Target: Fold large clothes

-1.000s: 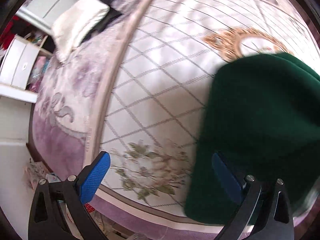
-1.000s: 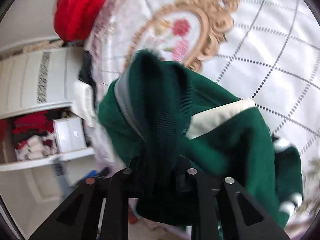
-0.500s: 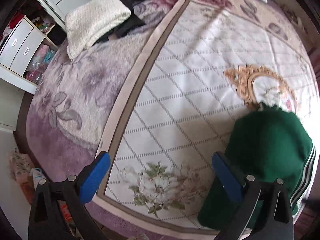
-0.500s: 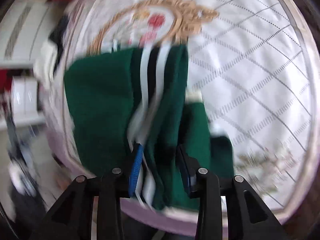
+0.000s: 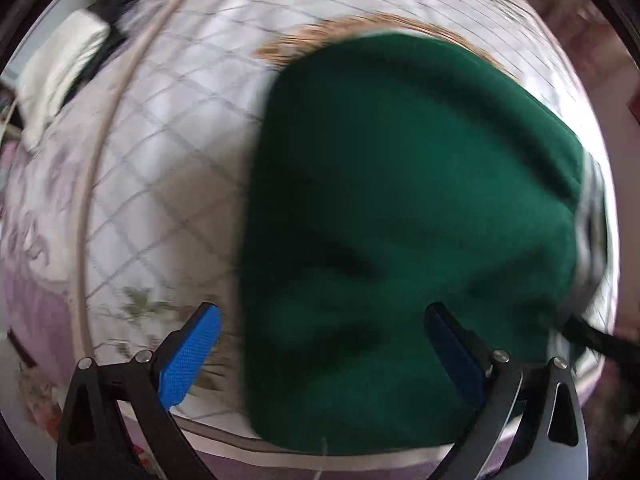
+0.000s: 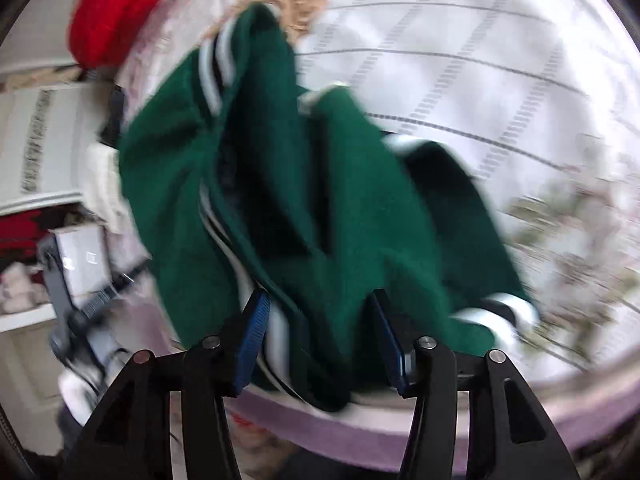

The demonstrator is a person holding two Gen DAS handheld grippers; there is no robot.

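A dark green fleece garment with white-and-black striped trim [image 6: 320, 200] lies bunched on the white quilted bedspread with a gold medallion [image 6: 480, 60]. The right gripper [image 6: 320, 340] has just been opening its jaws, fabric loose between them. The left gripper [image 5: 320, 352] hangs spread wide over the garment's edge. A red bundle [image 6: 116, 12] sits beyond the garment.

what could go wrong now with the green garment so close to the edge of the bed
1. The green garment lies bunched near the bed edge; it might slide off.
2. The right gripper has just been opening with fabric between its pads, so the fold may loosen.
3. The left gripper hangs open above the cloth, holding nothing down.
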